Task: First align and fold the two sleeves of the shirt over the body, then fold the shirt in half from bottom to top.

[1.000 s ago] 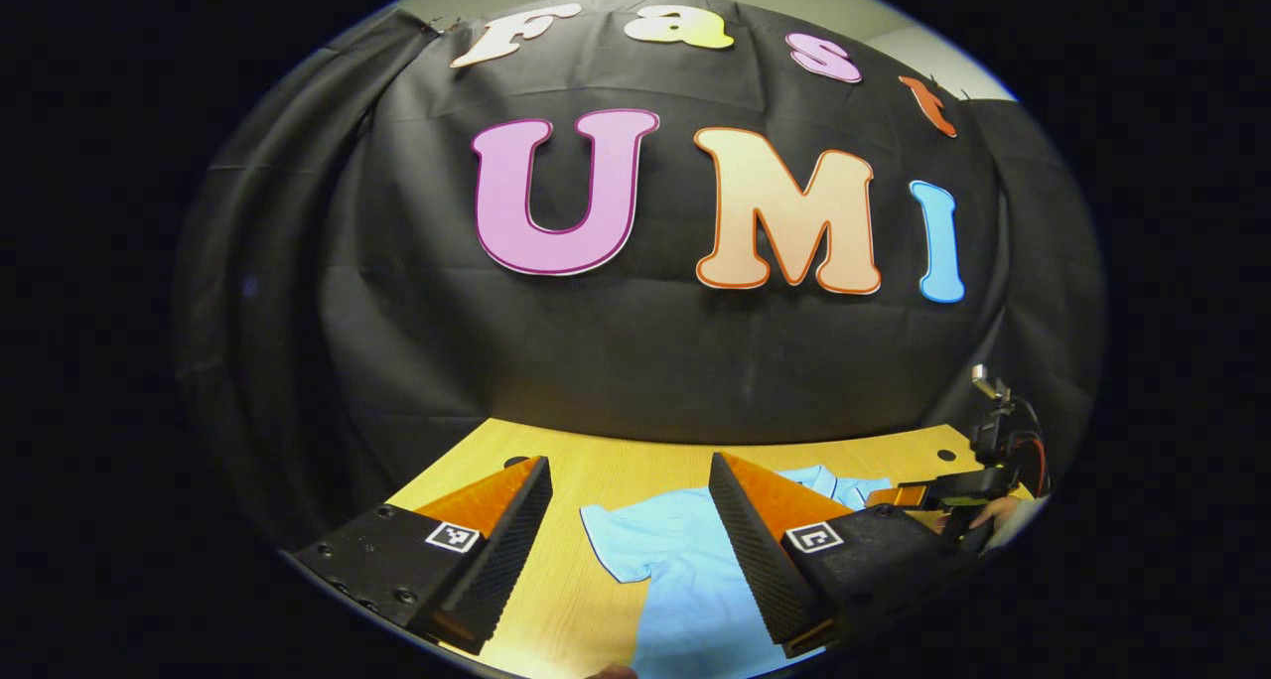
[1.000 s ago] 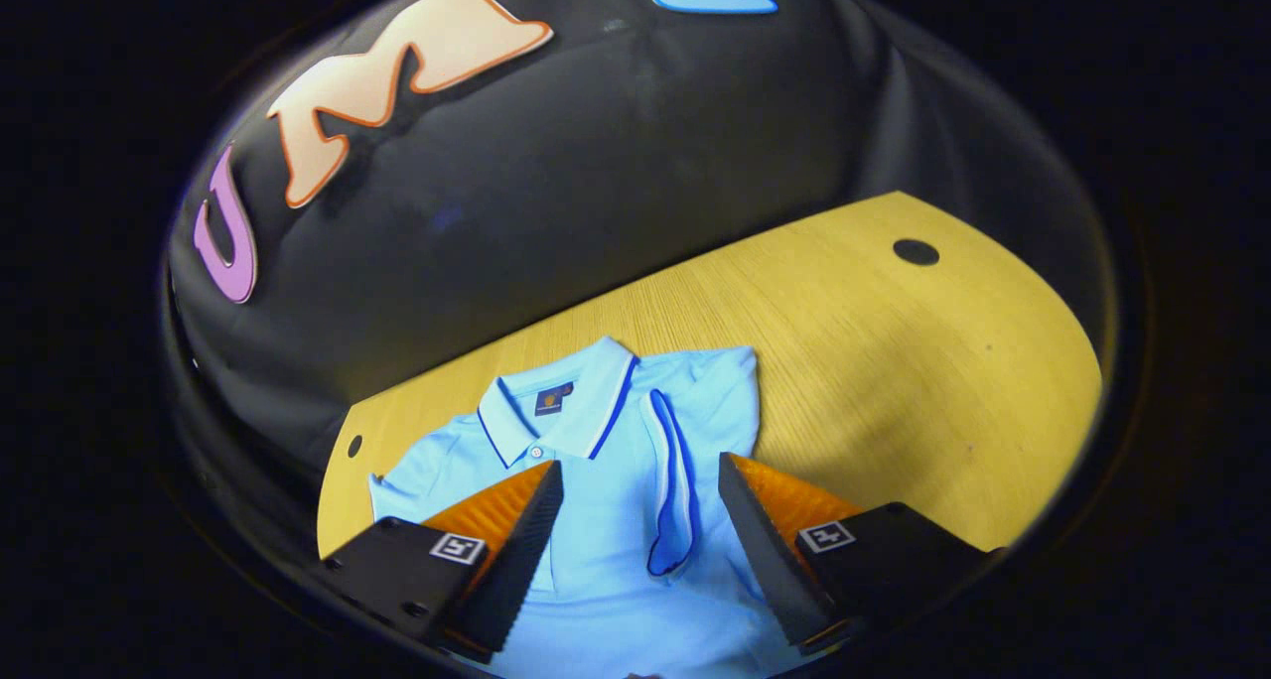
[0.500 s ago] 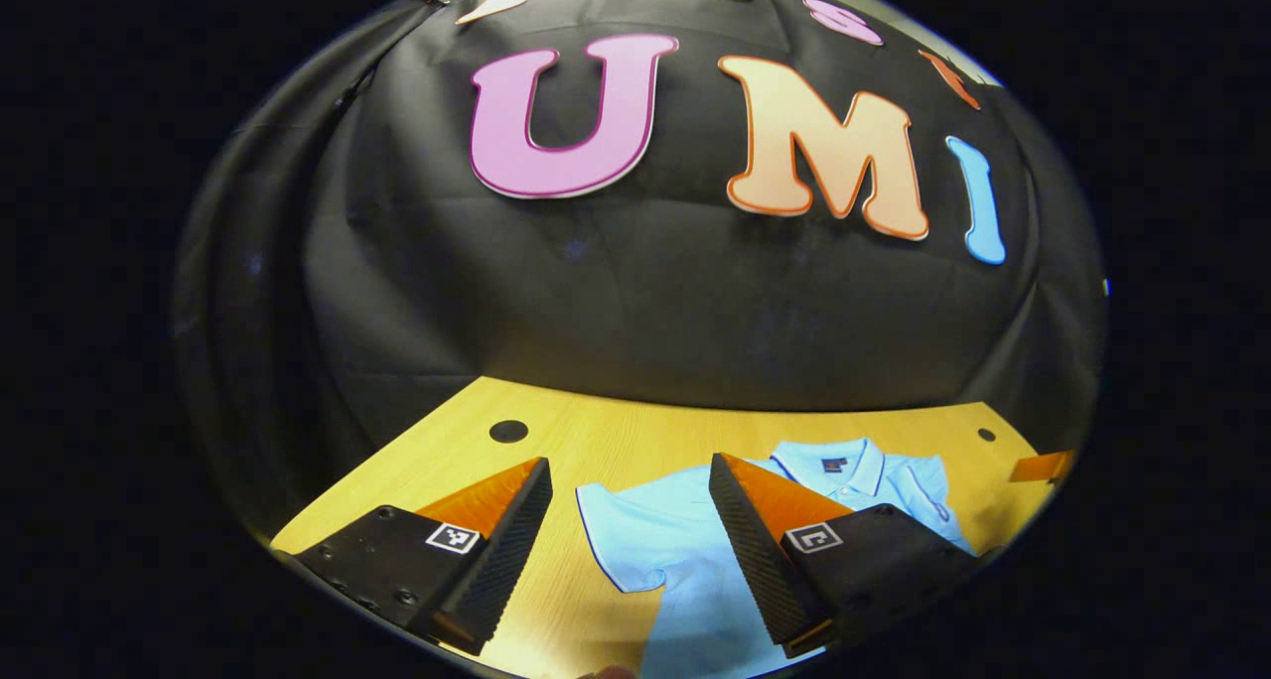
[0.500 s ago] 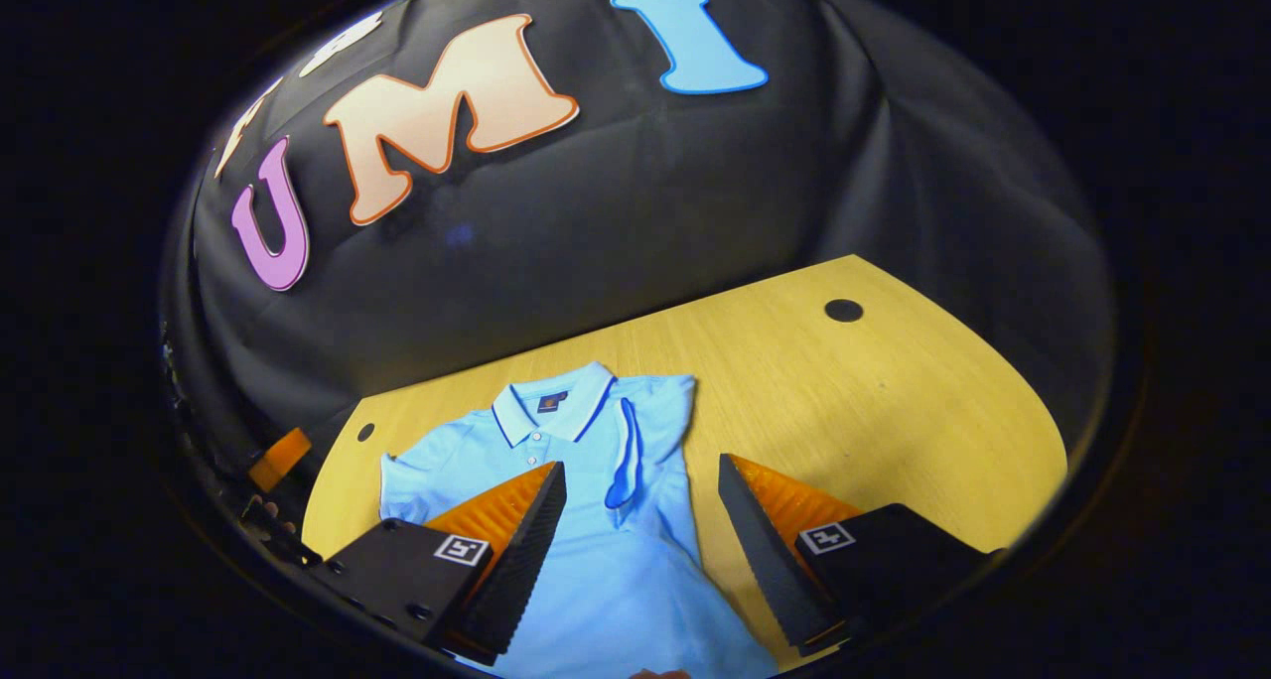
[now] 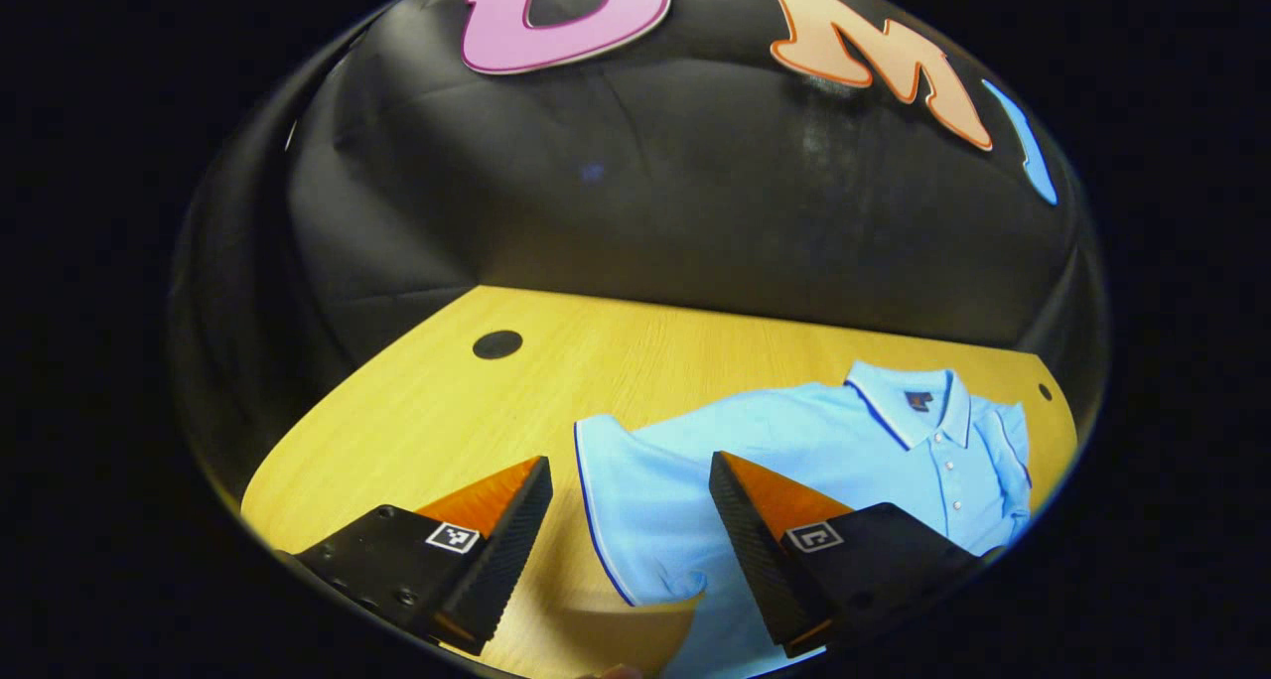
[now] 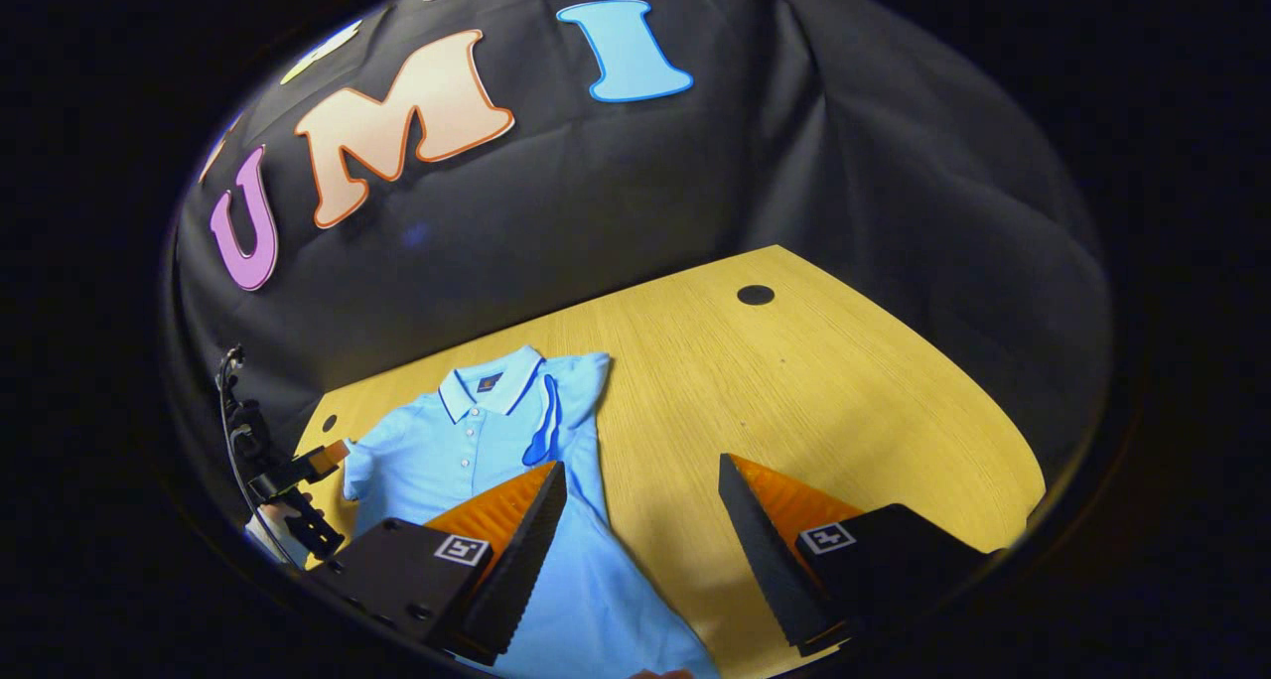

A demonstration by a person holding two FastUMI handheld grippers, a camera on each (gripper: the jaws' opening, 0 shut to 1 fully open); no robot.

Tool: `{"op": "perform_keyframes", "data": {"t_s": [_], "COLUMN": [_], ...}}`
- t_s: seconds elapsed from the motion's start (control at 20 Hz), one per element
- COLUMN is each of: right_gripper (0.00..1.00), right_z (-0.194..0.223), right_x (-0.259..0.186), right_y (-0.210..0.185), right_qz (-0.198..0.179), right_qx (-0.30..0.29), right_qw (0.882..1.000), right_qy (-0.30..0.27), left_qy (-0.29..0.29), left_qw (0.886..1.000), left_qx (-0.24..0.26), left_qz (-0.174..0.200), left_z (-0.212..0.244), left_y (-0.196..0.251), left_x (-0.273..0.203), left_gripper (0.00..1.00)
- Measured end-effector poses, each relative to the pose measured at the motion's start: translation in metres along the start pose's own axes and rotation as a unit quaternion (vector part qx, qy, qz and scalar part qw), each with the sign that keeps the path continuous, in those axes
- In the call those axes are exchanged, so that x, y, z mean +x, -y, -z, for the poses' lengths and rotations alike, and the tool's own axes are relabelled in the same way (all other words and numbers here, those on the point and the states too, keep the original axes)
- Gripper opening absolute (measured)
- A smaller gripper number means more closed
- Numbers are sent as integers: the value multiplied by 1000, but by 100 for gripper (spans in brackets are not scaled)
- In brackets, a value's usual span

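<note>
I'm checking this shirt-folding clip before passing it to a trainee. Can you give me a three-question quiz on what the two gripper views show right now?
1. True or false: both sleeves of the shirt already lie folded over its body.
2. The left gripper is: A) shut on a sleeve, B) open above the spread sleeve, C) resting on the collar.
3. Fill in: the right gripper hangs open over the shirt's edge and the bare ____.

Key: 1 false, only the right sleeve is folded over. 2 B. 3 table.

Both grippers: black bodies w/ square markers (image 5: 452, 537), screws, serrated jaws.
</note>
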State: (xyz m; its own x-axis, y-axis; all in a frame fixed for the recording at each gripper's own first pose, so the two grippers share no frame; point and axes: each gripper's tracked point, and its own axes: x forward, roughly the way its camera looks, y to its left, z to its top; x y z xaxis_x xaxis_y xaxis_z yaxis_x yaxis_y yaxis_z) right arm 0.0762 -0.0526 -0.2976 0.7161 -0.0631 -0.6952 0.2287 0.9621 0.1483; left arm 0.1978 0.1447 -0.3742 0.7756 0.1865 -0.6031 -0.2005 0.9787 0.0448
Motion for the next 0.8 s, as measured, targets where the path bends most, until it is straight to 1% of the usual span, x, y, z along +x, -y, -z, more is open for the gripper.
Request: {"op": "perform_keyframes", "data": {"t_s": [0.15, 0.2, 0.35, 0.4, 0.45, 0.5, 0.55, 0.6, 0.65, 0.7, 0.8], "right_gripper": [97, 97, 97, 97, 97, 97, 97, 97, 97, 97, 97], "right_z": [0, -1, -2, -2, -2, -1, -1, -1, -1, -1, 0], "right_x": [-3, -5, -6, -7, -7, -8, -10, -13, -14, -16, -21], "right_y": [2, 2, 0, 0, -1, -1, -3, -7, -7, -4, -2], "right_qz": [0, -1, -4, -6, -7, -9, -14, -21, -22, -22, -23], "right_qx": [1, 2, 5, 6, 5, 5, 4, 4, 1, -3, -7], "right_qw": [1000, 1000, 1000, 1000, 1000, 1000, 1000, 1000, 1000, 1000, 1000], "right_qy": [-1, 2, 1, 1, 1, 1, 2, 4, 8, 11, 12], "left_qy": [-29, -36, -37, -38, -41, -41, -41, -39, -35, -32, -31], "left_qw": [1000, 999, 999, 999, 999, 999, 999, 998, 998, 998, 999], "left_qx": [-1, -9, -14, -15, -17, -16, -17, -24, -33, -37, -40], "left_qz": [-7, -3, -6, 0, 11, 17, 25, 33, 31, 27, 19], "left_z": [20, 25, 28, 28, 28, 28, 27, 27, 26, 25, 24], "left_y": [-2, 0, 1, 4, 9, 11, 14, 19, 21, 23, 24], "left_x": [7, 7, 8, 7, 5, 4, 5, 4, 6, 7, 5], "left_gripper": [95, 95, 97, 91, 82, 53, 44, 33, 23, 2, 0]}}
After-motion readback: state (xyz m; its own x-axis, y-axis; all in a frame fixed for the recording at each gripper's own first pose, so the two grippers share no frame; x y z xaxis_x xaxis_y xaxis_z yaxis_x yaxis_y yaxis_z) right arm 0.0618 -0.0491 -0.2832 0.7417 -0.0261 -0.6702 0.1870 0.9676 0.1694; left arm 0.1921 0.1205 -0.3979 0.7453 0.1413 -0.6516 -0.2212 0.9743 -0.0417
